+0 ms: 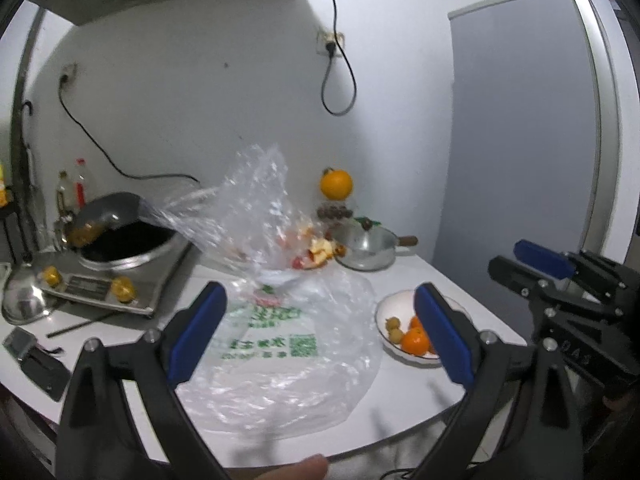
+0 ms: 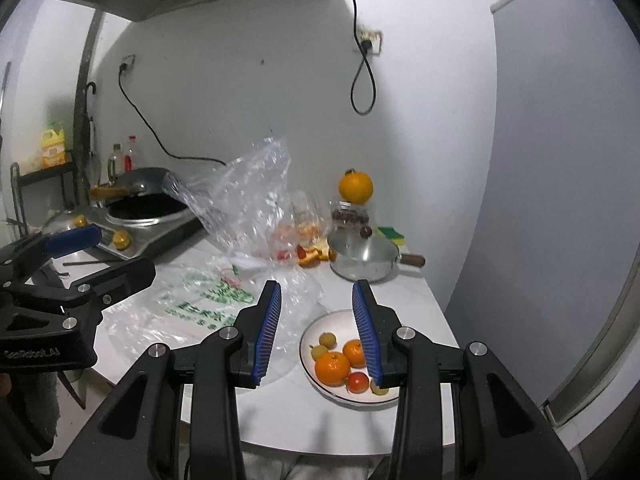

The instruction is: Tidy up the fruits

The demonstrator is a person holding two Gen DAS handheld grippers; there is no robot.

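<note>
A white plate [image 2: 336, 322] near the table's right front holds two oranges [image 2: 332, 368], a small red fruit [image 2: 357, 382] and small yellowish fruits [image 2: 327, 339]. My right gripper [image 2: 318, 332] hovers above and in front of it, its jaws narrowly apart with nothing between them. In the left wrist view the same plate [image 1: 400, 306] lies to the right, partly behind one finger. My left gripper [image 1: 320, 334] stands wide open and empty over a flat plastic bag [image 1: 280, 360] with green print. A large orange [image 1: 336, 185] sits on top of a jar at the back.
A crumpled clear bag [image 1: 248, 208] stands upright mid-table, with orange peel [image 1: 322, 250] beside it. A steel pot [image 2: 362, 258] sits at the back right, a wok on a cooker [image 1: 124, 244] at the back left. The table's front edge [image 2: 300, 412] is close.
</note>
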